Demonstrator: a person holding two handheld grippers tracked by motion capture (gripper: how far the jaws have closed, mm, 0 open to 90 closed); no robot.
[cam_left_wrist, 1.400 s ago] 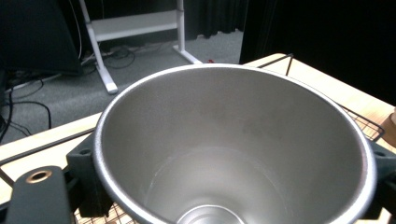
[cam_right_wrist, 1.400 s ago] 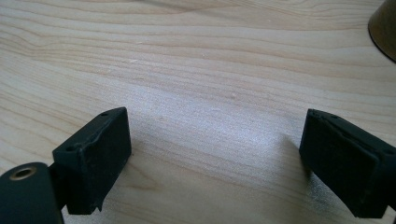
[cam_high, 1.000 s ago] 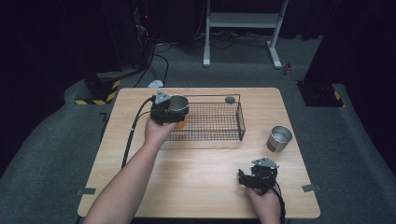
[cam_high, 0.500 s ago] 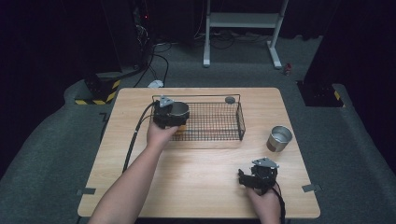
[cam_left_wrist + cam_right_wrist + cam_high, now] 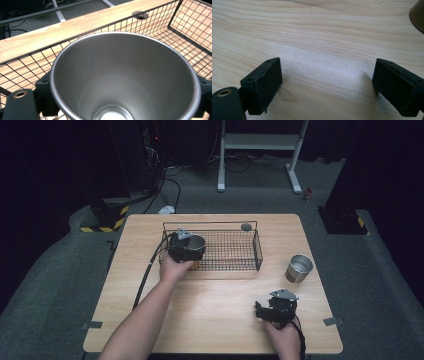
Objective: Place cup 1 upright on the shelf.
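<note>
Cup going into basket, left end.
Left gripper (image 5: 192,251) clamps a steel cup (image 5: 125,80) upright over the wire basket (image 5: 252,251); next, set down and release. Second cup (image 5: 299,268) waits right; right gripper (image 5: 327,85) idle, spread wide.

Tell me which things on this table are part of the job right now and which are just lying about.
In the job:
- left hand-held gripper, shut on the steel cup
- wire basket, where that cup is being lowered

Lying about:
- second steel cup, right of the basket
- small dark disc behind the basket
- right hand-held gripper, open, resting over bare table
</note>
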